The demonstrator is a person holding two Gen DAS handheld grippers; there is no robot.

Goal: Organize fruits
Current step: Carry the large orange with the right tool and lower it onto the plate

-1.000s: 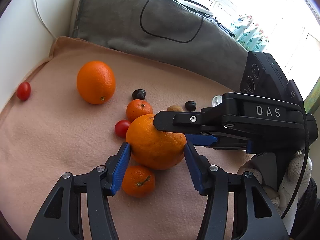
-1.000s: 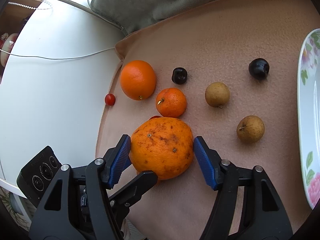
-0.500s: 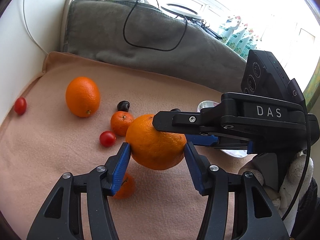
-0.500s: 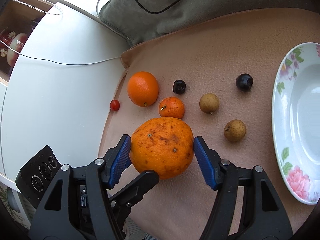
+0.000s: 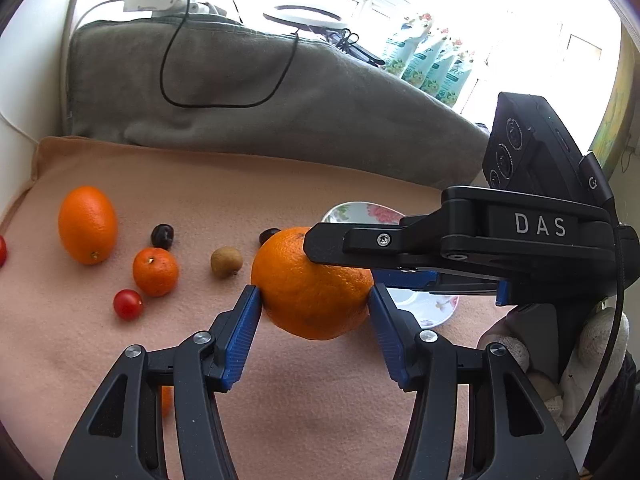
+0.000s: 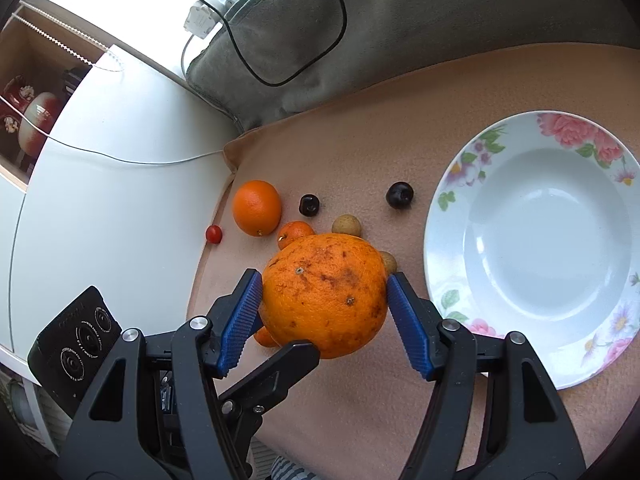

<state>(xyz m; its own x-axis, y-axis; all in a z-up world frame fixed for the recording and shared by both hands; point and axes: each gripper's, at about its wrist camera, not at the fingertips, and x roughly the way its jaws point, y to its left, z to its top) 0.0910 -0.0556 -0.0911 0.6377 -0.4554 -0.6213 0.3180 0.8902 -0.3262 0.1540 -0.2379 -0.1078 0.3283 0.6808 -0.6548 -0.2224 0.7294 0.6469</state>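
Rising off the peach blanket (image 6: 400, 128) since a second ago, the big orange (image 6: 324, 300), clamped between both the left gripper (image 5: 316, 304) and right gripper (image 6: 324, 308), now hangs beside the empty flowered plate (image 6: 452, 184), its likely destination.

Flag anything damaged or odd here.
The large orange, clamped by the left gripper and the right gripper at once, has brown scars and specks across its peel. The flowered white plate holds nothing.
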